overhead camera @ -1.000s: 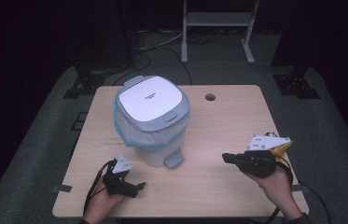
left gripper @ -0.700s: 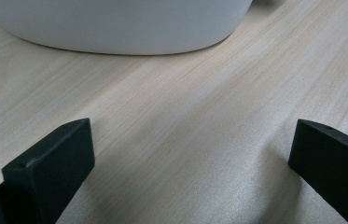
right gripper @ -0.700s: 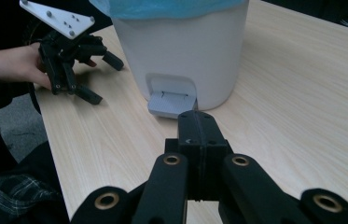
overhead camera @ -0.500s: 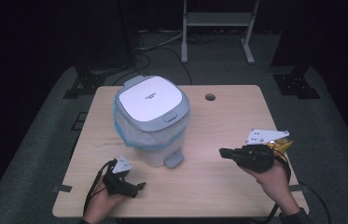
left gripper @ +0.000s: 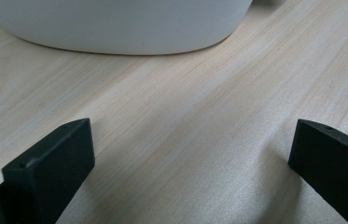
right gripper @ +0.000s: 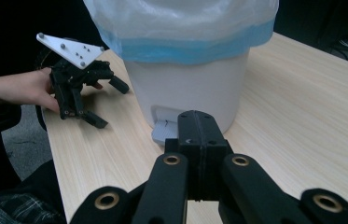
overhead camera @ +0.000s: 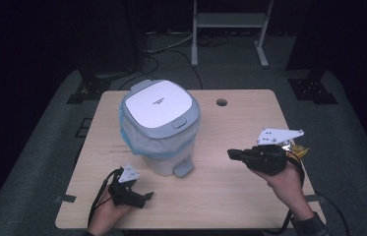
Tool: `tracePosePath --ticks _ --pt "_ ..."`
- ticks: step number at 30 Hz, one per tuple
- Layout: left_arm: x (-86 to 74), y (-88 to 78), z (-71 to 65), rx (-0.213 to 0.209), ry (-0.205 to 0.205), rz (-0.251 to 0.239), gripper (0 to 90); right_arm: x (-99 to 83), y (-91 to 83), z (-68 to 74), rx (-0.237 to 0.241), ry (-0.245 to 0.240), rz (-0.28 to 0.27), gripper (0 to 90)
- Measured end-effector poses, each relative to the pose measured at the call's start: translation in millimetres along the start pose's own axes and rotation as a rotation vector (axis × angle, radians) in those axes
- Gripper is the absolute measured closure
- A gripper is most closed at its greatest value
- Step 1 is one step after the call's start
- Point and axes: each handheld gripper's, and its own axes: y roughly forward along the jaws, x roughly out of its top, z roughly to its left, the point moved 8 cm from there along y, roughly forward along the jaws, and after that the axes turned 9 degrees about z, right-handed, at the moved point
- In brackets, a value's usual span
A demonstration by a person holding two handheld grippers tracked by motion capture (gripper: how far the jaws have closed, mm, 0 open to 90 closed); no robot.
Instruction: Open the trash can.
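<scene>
A white pedal bin [overhead camera: 161, 129] with a grey-rimmed lid and a blue-edged liner stands on the wooden table [overhead camera: 230, 196]; its foot pedal [overhead camera: 184, 168] faces the front. My left gripper [overhead camera: 144, 197] rests on the table in front of the bin's left side, jaws wide open with only bare wood between them [left gripper: 190, 154]; the bin's white base [left gripper: 115, 23] lies just ahead. My right gripper [overhead camera: 232, 154] is held above the table to the right of the bin, jaws shut on nothing [right gripper: 199, 128], pointing at the bin [right gripper: 185, 70] and pedal [right gripper: 162, 128]. The left gripper [right gripper: 101, 105] appears beyond, by the bin.
A round cable hole [overhead camera: 221, 102] sits in the table's far right part. A metal stand [overhead camera: 230, 29] and dark equipment legs stand on the floor behind the table. Cables trail from both grippers over the front edge.
My right gripper has risen off the table and shifted slightly toward the bin. The left gripper and the bin have stayed where they were.
</scene>
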Motion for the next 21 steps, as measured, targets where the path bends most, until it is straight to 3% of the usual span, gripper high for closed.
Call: tracePosePath --ticks 21 --pt "0.0 0.0 -0.2 -0.002 -0.001 0.000 0.0 39.2 3.9 10.3 0.030 -0.044 -0.037 89.9"
